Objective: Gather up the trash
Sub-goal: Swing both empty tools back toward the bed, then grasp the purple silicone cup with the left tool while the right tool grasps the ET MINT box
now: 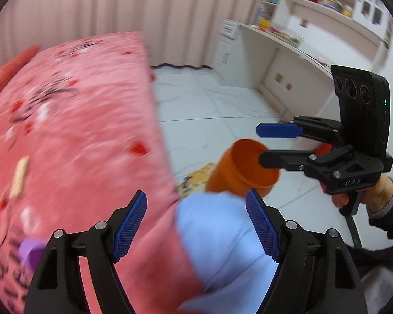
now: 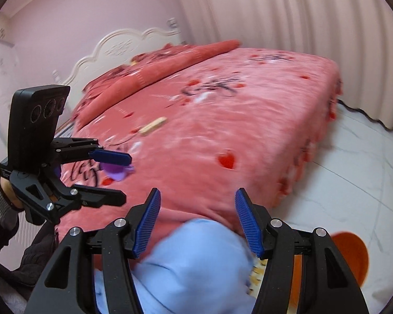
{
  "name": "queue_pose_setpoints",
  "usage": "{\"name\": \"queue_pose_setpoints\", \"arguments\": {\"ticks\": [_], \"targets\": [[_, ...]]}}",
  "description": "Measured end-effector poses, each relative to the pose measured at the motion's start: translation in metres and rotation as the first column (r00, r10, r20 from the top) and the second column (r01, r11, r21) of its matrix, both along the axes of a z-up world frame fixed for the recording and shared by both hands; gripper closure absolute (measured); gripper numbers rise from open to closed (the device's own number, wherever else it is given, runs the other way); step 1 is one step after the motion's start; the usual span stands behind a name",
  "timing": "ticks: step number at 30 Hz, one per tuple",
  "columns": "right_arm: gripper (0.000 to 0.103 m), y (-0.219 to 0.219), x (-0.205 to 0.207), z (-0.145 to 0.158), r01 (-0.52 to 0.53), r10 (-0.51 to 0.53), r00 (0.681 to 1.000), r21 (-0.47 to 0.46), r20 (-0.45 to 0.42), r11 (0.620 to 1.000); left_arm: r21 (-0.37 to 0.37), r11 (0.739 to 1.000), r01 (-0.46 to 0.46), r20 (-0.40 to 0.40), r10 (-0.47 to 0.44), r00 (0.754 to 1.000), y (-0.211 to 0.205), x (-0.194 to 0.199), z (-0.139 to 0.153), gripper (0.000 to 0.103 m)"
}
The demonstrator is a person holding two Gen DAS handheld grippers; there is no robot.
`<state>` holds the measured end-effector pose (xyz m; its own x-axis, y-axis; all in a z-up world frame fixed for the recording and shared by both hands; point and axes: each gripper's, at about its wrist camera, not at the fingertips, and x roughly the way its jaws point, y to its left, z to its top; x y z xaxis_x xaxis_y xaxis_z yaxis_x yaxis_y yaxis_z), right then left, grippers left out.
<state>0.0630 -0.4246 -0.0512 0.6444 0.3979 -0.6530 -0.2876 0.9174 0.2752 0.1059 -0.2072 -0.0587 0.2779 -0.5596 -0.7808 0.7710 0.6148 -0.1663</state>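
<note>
My left gripper [image 1: 196, 196] hangs open over the near corner of the pink bed [image 1: 78, 130], with nothing between its blue pads. Out to the right, my right gripper [image 1: 259, 144] is open and empty above the mouth of an orange bin [image 1: 235, 175] that stands on the floor. On the bedspread lie a beige wrapper [image 2: 153, 126] and a purple scrap [image 2: 116, 171]. In the right wrist view the purple scrap sits just behind the open fingers of the left gripper [image 2: 127, 178]. The right gripper [image 2: 197, 192] is open there too.
Light blue cloth [image 2: 196, 261] bulges right under both grippers. A yellow patterned piece [image 1: 196, 180] lies on the white tile floor [image 1: 209, 110] beside the bin. A desk with shelves [image 1: 288, 44] lines the far right wall, and curtains [image 2: 275, 13] hang behind the bed.
</note>
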Motion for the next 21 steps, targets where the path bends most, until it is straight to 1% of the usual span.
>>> {"name": "queue_pose_setpoints", "arguments": {"ticks": [3,6,10,16,18,21], "targets": [[0.043,0.038,0.012,0.001,-0.07,0.07,0.998,-0.01,0.001,0.997,0.009,0.996,-0.092,0.004,0.092,0.996,0.046,0.006,0.001,0.025],[0.043,0.072,0.022,0.002,-0.124,0.124,0.992,-0.011,-0.002,0.992,0.023,0.983,-0.181,-0.001,0.181,0.984,0.092,0.012,-0.002,0.025],[0.043,0.111,0.039,-0.001,-0.188,0.188,0.982,-0.022,-0.013,0.982,0.055,0.968,-0.246,-0.013,0.247,0.969,0.134,0.022,-0.01,0.025],[0.043,0.156,0.061,-0.009,-0.251,0.249,0.967,-0.028,-0.045,0.968,0.066,0.955,-0.288,-0.046,0.291,0.956,0.177,0.046,-0.028,0.025],[0.043,0.166,0.068,-0.013,-0.266,0.263,0.963,-0.034,-0.059,0.963,0.063,0.956,-0.286,-0.064,0.29,0.955,0.186,0.055,-0.036,0.025],[0.043,0.176,0.08,-0.018,-0.273,0.27,0.96,-0.038,-0.076,0.961,0.059,0.964,-0.258,-0.085,0.262,0.961,0.193,0.068,-0.047,0.025]]}}
